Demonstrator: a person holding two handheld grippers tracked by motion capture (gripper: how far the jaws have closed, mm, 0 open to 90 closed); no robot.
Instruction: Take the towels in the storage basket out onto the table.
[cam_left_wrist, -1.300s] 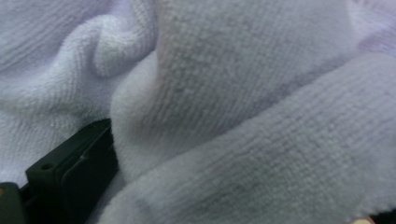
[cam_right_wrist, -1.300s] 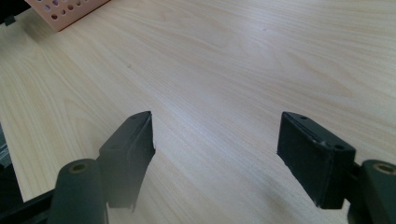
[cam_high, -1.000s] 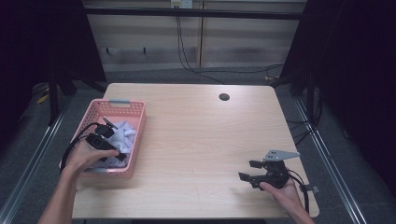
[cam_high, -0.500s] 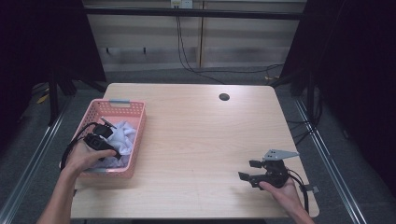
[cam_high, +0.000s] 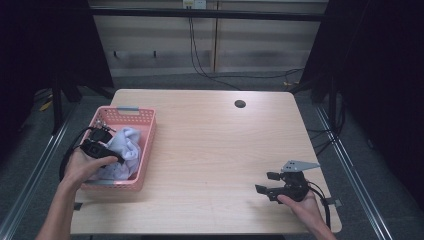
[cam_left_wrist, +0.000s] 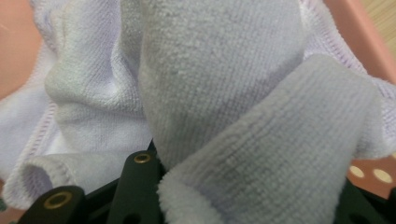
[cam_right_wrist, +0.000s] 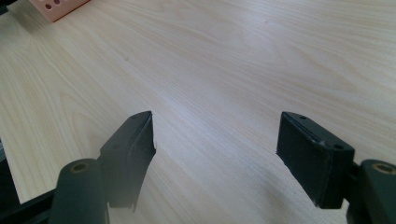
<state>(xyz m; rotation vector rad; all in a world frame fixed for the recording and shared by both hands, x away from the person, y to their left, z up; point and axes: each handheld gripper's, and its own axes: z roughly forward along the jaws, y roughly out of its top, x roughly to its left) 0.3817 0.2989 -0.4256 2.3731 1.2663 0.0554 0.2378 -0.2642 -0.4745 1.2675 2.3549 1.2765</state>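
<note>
Pale wood worktop, dark room w/ curtains either side, cables on the back wall.

Far left: pink basket near the worktop's left edge, w/ a pale lilac towel bunched inside. Left claw is down in the basket, hand wrapped round its body. In the left gripper view a thick fold of towel comes up from between the black jaws and drapes over one of them, so the claw looks clamped on the cloth, tho the contact itself is hidden by the fold.

Centre: bare wood, small dark hole toward the back.

Right: right claw rests low near the front right corner, well apart from the basket; jaws spread wide, nothing between them, bare wood in the gap.

Risks, as I judge them: grip seems to hold one fold only, so a lift could let the towel slide out. Cloth may also snag the basket rim and drag the light basket along or tip it; right claw is too far off to steady it.
</note>
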